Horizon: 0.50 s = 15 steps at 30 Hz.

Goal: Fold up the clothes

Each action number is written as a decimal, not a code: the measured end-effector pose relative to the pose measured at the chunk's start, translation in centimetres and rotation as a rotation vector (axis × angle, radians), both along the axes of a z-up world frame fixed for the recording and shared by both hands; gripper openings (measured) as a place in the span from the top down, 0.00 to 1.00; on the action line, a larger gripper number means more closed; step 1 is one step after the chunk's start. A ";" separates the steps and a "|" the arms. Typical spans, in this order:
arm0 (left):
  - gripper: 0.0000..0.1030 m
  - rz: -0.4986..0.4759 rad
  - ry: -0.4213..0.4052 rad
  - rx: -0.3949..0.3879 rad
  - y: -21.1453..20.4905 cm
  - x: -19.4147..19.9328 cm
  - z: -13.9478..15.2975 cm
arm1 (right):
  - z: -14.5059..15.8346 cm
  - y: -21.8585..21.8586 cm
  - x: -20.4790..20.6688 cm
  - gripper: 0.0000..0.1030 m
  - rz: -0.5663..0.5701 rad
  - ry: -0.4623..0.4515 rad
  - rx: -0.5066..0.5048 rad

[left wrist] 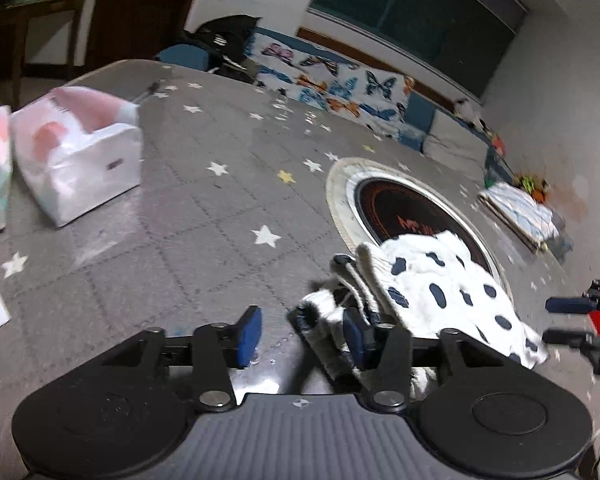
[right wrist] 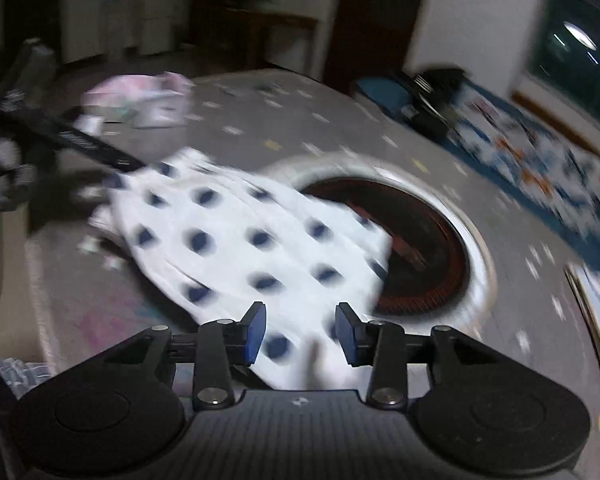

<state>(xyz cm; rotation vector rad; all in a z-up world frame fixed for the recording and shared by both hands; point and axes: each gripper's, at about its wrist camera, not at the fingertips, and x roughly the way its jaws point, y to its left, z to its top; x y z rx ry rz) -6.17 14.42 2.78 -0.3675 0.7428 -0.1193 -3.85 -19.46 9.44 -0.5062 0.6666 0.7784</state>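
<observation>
The white garment with dark spots (right wrist: pixel 236 236) is lain bunched on the starry grey floor mat (left wrist: pixel 172 216), partly over a round rug (left wrist: pixel 416 208). The left claw (left wrist: pixel 302 336) is held wide beside its ribbed edge, and the right claw (right wrist: pixel 300 334) is held wide over the cloth; nothing is gripped. An edge may need to be pinched for a fold, but how far the folding has got cannot be told.

dim, fisheye-warped, right view motion-blurred

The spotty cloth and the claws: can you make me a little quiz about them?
1. True or false: the left claw is open.
2. What colour are the spots on the white cloth? A red, B dark blue, C green.
3. Fill in: the cloth partly covers the round ___ plate set in the table.

Key: 1 true; 2 B; 3 black.
</observation>
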 end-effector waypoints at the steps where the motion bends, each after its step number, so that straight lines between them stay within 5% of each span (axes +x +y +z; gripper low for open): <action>1: 0.49 0.009 0.004 -0.013 0.2 -0.1 0.1 | 0.0 1.1 -0.4 0.57 0.049 -0.018 -0.007; 6: 0.29 0.040 0.032 -0.067 0.0 -0.8 0.5 | -0.8 6.3 -2.6 0.47 0.260 -0.112 -0.079; 15: 0.24 0.133 0.104 -0.200 -0.4 -0.6 0.6 | -3.4 13.2 -5.6 0.44 0.510 -0.275 -0.220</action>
